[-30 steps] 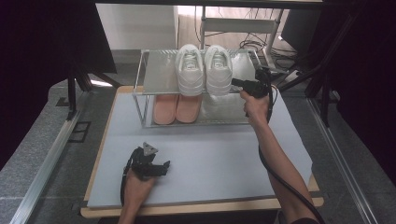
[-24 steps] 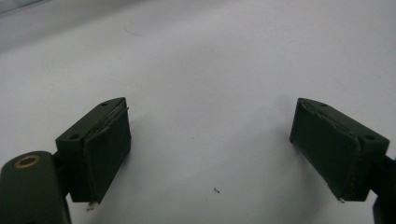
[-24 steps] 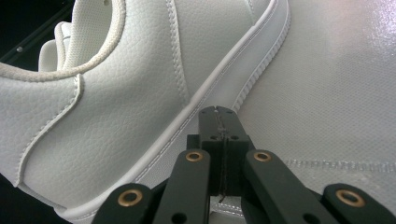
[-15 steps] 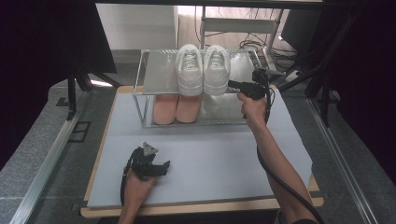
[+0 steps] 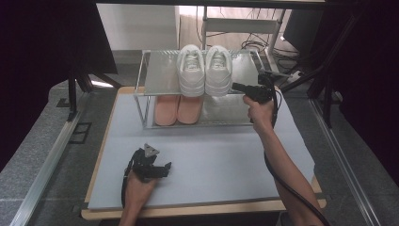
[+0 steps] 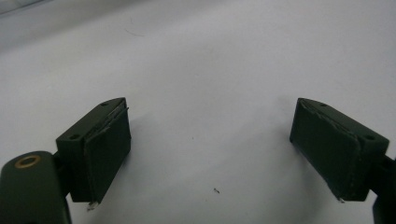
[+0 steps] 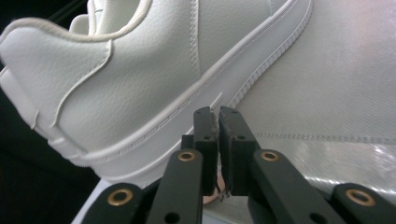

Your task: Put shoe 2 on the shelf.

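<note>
while the left gripper [image 5: 162, 168] rests low on the pale grey table mat [image 5: 221, 160], near the front edge, its jaws stand wide apart and nothing is between them; the left gripper view shows only bare mat under the two black pads [image 6: 108, 149]. it seems to wait and has no part in the work now.

further right and back, a clear two-level shoe rack [image 5: 160, 75] stands on the table. on its lower level lies a pair of pink shoes [image 5: 178, 109], on its upper level a pair of white sneakers [image 5: 204, 69], side by side with toes toward the person.

at the right, the right gripper [image 5: 237, 86] is held level beside the right white sneaker, at its outer side. its jaws have just been opening a little, but they are almost together, with only a thin gap and nothing between them; the tips [image 7: 217, 114] are just at the sole edge. i judge the step is to nudge or align this sneaker on the shelf. the next move needs a soft sideways push, or a much wider opening to grasp it.

whether the tips really touch the sole i cannot tell. the pink shoes are partly covered by the upper shelf.
</note>
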